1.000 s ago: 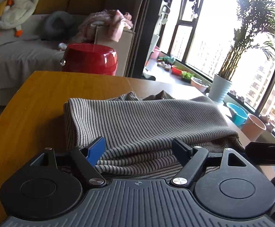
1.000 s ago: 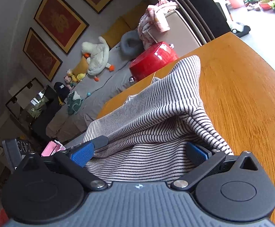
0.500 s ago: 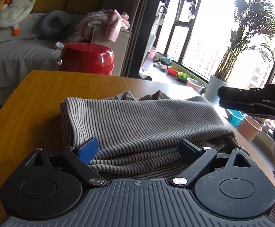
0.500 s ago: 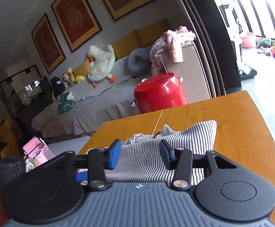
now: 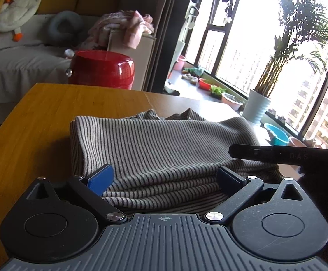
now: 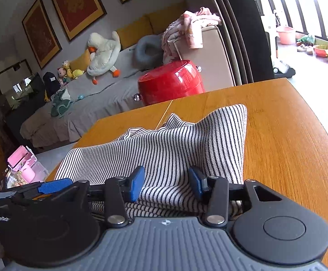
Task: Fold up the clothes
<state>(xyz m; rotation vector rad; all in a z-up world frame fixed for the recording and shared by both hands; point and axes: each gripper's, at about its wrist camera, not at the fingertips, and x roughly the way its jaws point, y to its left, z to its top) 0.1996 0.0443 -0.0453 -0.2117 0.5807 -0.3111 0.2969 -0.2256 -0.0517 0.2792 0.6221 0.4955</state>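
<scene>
A striped garment lies folded in layers on the wooden table. My left gripper is open, its blue pads wide apart at the near edge of the folded stack. My right gripper is open with its pads partly closed in, just over the garment near its right side. The right gripper's finger shows at the right of the left wrist view, above the cloth. The left gripper's blue pad shows at the left of the right wrist view.
A red drum-shaped stool stands beyond the table's far edge. A sofa with a plush goose and a pile of pink clothes lies behind. Windows and a potted palm are to the right.
My right gripper let go of the garment, rose, narrowed its jaws and came back down over the cloth. The raised layer now lies flat on the stack. My left gripper stayed open.
</scene>
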